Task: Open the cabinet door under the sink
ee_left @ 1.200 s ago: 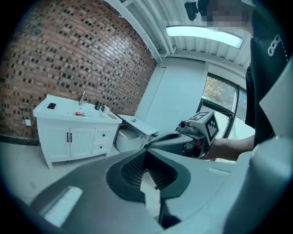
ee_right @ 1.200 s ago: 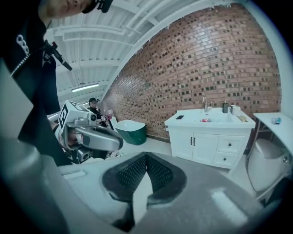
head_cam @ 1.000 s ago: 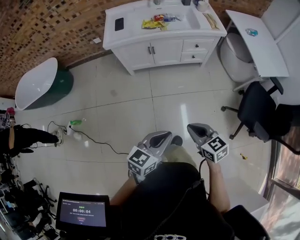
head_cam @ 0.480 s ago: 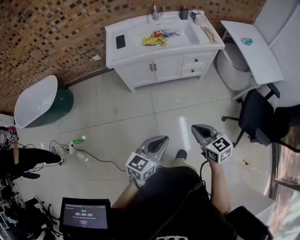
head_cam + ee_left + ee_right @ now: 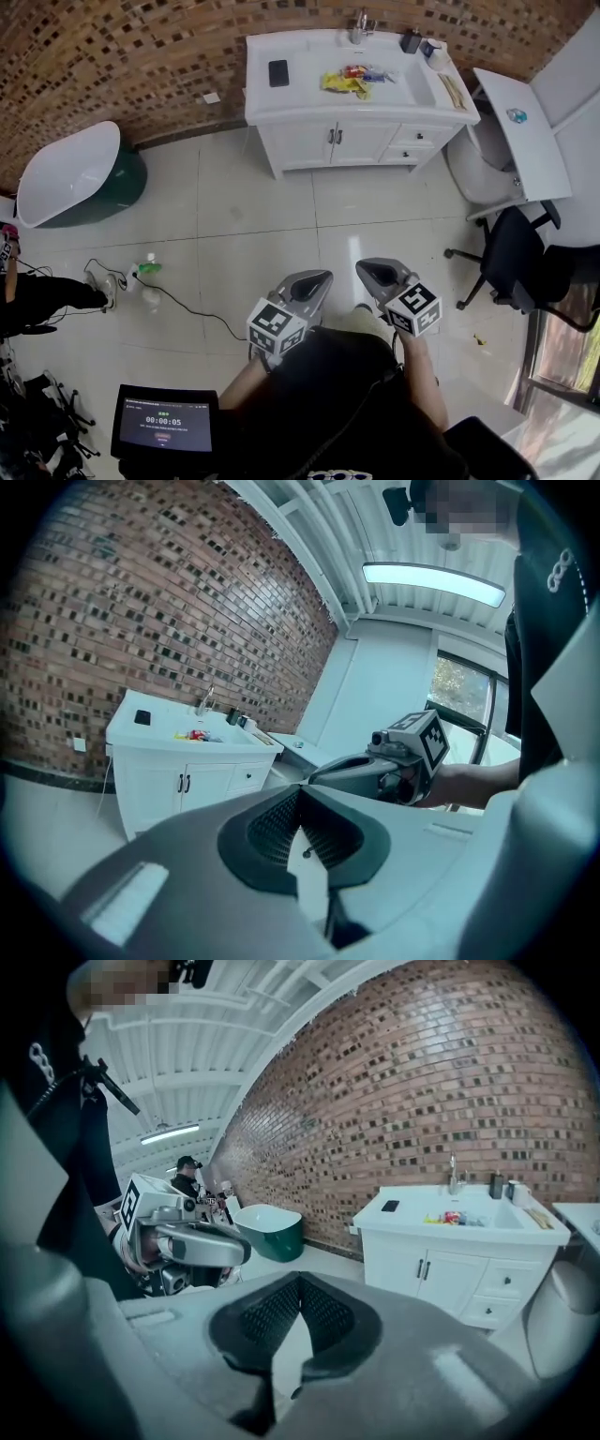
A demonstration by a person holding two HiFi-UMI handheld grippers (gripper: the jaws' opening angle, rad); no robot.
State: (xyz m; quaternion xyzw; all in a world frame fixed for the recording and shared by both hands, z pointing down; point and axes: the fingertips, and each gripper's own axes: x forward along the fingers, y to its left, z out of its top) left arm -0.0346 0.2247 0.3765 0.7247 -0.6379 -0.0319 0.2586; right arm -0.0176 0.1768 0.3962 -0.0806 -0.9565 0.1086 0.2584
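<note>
A white bathtub [image 5: 66, 173] sits far left. The left gripper [image 5: 314, 279] and right gripper [image 5: 368, 272], both with jaws pressed together on nothing, hover over tiled floor [image 5: 262, 216]. They are well apart from the cabinet door [image 5: 307, 145], which stands shut and upright under the sink [image 5: 403, 89], facing the person. An office chair [image 5: 516, 253] stands to the right.

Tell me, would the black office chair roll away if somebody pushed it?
Probably: the black office chair stands on a star-shaped base, seemingly wheeled, on glossy white floor tiles, so it should glide. Pushed high on its backrest, it might tip instead.
</note>
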